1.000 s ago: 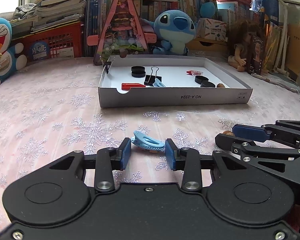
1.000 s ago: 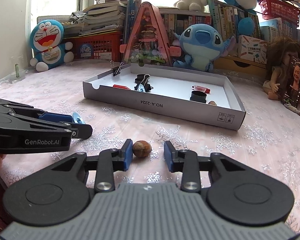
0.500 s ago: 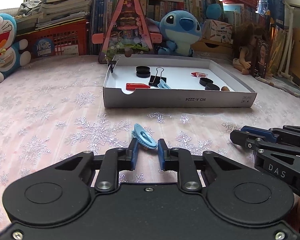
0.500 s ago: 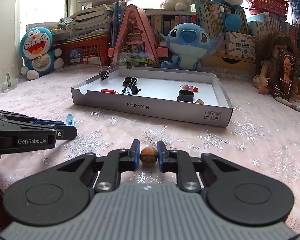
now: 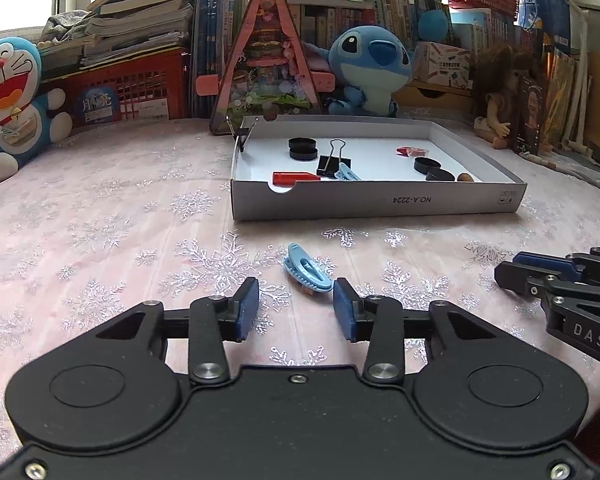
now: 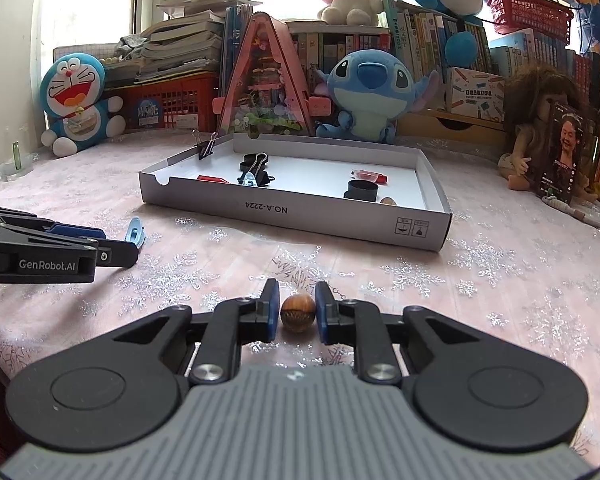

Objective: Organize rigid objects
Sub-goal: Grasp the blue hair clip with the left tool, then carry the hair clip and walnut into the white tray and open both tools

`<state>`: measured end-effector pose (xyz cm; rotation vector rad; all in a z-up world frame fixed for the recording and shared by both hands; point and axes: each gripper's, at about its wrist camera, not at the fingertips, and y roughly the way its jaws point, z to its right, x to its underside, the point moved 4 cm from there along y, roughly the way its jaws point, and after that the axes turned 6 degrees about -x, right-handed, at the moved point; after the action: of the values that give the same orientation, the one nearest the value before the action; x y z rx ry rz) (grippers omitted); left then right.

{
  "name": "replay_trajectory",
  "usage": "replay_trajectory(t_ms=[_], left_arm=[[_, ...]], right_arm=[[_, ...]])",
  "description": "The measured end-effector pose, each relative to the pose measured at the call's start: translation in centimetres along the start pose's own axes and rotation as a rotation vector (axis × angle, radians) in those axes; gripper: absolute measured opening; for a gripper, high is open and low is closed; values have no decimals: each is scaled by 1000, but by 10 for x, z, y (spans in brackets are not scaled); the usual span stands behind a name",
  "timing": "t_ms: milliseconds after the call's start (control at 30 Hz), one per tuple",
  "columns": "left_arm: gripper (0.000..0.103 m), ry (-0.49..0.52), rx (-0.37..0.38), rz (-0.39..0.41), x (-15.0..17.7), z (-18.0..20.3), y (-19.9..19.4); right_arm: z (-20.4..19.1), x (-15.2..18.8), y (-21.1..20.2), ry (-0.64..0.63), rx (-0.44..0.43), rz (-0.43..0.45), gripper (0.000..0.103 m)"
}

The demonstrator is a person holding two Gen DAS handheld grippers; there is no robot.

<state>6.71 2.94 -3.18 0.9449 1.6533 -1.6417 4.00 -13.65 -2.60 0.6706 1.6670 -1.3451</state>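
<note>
On the snowflake-patterned surface (image 5: 100,220), short of the tray (image 5: 376,200), we see the left hand-held gripper (image 5: 295,306) spread wide, empty, the blue clip (image 5: 306,268) lying just ahead between its fingertips. Our right hand-held gripper (image 6: 297,312) is narrowed around the brown nut (image 6: 298,313), pads touching or nearly touching it.

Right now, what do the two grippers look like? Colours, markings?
Left gripper: black body, black linkage fingers, blue pads, silver screws, "GenRobot.AI" on its side. Right gripper: ribbed grey top, black round housings, blue pads, "DAS" on its side. No cables or sleeves visible.
</note>
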Motion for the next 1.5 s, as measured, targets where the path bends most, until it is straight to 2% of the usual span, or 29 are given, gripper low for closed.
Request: replay_trajectory(t_ms=[267,467,533,567,667,767,833,867,900,1500], left_arm=[[53,16,-10,0,-7,4,16],[54,38,-9,2,-9,8,21],[48,43,1,-2,-11,8,22],[35,48,1,-1,-11,8,21],[21,76,4,4,-10,11,19],[16,95,7,7,-8,15,15],[16,94,9,6,-8,16,14],[15,91,11,4,-8,17,13],[15,86,12,2,-8,17,12],[15,69,58,7,-9,22,-7]], right_arm=[[-1,1,-6,-46,-6,7,30],[2,5,-9,-59,-8,2,40],[3,6,-10,-57,-8,1,44],[4,6,-10,-56,-9,0,45],[6,9,-11,-52,-9,-3,45],[6,10,-12,-52,-10,-3,45],[6,11,-13,-53,-11,-2,43],[6,11,-13,-54,-14,-2,38],[6,11,-13,-57,-15,-2,25],[6,0,-14,-35,-10,30,22]])
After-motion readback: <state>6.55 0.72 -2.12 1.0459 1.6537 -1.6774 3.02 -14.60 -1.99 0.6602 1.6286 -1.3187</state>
